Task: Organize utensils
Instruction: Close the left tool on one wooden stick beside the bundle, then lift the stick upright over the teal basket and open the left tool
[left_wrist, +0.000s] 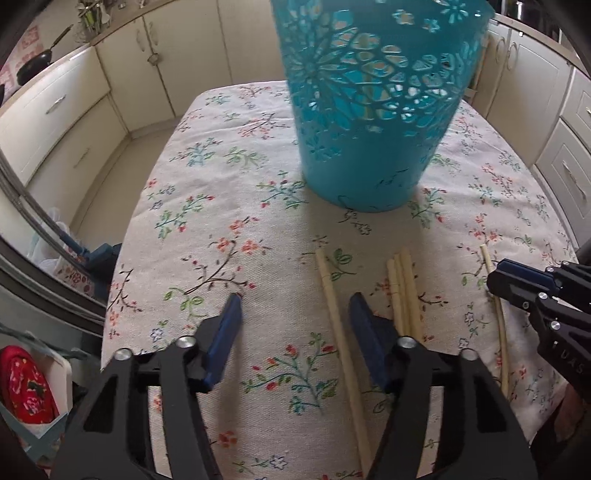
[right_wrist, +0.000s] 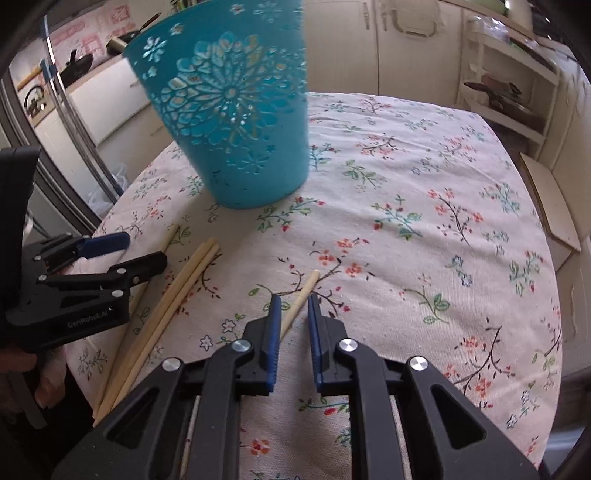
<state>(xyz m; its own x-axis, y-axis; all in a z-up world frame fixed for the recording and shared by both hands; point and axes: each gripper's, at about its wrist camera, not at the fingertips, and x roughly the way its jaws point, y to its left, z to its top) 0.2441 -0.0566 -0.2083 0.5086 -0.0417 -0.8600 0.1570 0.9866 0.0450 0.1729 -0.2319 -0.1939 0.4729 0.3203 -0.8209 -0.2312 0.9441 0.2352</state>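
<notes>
My left tool (left_wrist: 295, 301) hangs over the floral-cloth worktop (left_wrist: 207, 206), jaws apart, w/ one pale chopstick (left_wrist: 341, 334) lying flat btwn them, nearer the right finger; pads not pressing it, so nothing grasped. Just right of that finger lies a bundle of three chopsticks (left_wrist: 402, 295), side by side and touching, flat on the cloth. My right tool (right_wrist: 293, 301) is nearly closed around a single chopstick (right_wrist: 301, 295); its tip pokes out past the blue pads, but there's a sliver of gap either side, so I can't tell if it's truly clenched on it. In the left wrist view that stick (left_wrist: 496, 314) runs under the right tool, well apart from the bundle. Teal cut-out basket (right_wrist: 229, 122) stands upright farther back on the cloth, beyond all the sticks. Cream cabinets (left_wrist: 122, 85) ring the room.
</notes>
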